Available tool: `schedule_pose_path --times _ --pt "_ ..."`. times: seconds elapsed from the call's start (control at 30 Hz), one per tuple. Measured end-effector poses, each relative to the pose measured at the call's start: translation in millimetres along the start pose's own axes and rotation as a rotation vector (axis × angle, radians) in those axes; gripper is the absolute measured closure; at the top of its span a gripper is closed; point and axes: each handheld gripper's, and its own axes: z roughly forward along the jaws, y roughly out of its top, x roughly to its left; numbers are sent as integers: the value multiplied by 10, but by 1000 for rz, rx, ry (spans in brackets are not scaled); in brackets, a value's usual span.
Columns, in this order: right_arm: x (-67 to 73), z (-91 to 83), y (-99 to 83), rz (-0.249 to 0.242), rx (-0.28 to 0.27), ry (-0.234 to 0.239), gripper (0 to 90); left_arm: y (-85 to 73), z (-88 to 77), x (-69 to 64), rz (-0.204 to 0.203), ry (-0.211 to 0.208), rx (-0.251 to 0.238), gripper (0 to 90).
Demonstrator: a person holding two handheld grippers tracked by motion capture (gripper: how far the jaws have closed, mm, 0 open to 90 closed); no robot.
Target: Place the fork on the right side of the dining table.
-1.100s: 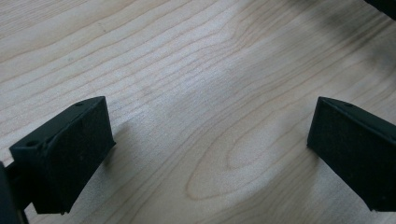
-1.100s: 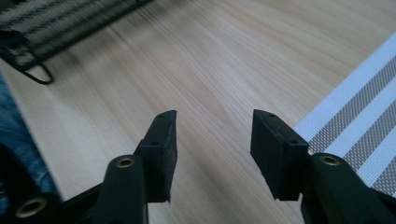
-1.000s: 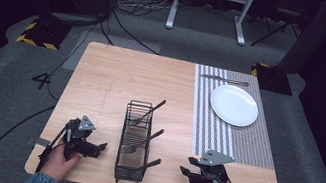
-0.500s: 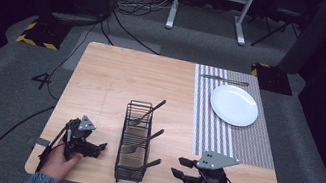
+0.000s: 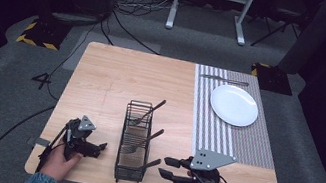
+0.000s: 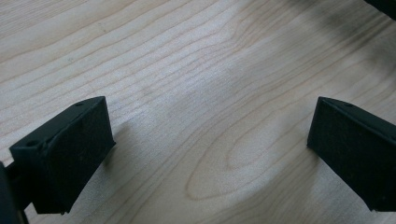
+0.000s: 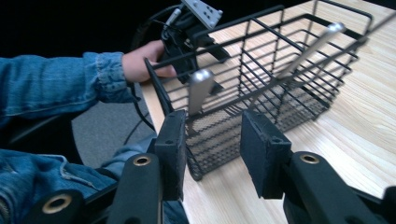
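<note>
A black wire caddy [image 5: 135,140], long and narrow with a fine mesh floor, stands near the person's edge of the pale wooden table [image 5: 117,78]; its long axis runs from the person toward the far edge. Three smooth metal utensils lean in it, and the nearest handle [image 5: 150,164], flat and rounded at the end, slants up and out over the caddy's right rim toward the right gripper [image 5: 169,167]. That gripper, matte black with a grey three-cornered plate on top, sits just right of the caddy's near end; its jaws have just been closing but are apart, with the handle tip just ahead of them and nothing pressed between the pads. In the right gripper view the handle [image 7: 200,88] rises against the wire grid, a denim sleeve [image 7: 60,81] behind it. The left gripper [image 5: 98,147] rests low over bare grained wood left of the caddy, its jaws wide apart. Farther right lies a grey-and-white striped mat [image 5: 239,135] with a round white plate [image 5: 234,104]. Around the table, grey carpet [image 5: 4,89], trailing cables and dark surroundings.
</note>
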Motion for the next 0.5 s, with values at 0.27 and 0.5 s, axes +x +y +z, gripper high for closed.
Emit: schedule_pose_path --times 0.27,0.5 --pt "-1 69 93 29 -12 41 652 1 -2 2 4 1 2 3" --pt "22 140 139 29 19 59 695 1 -2 2 3 1 2 2"
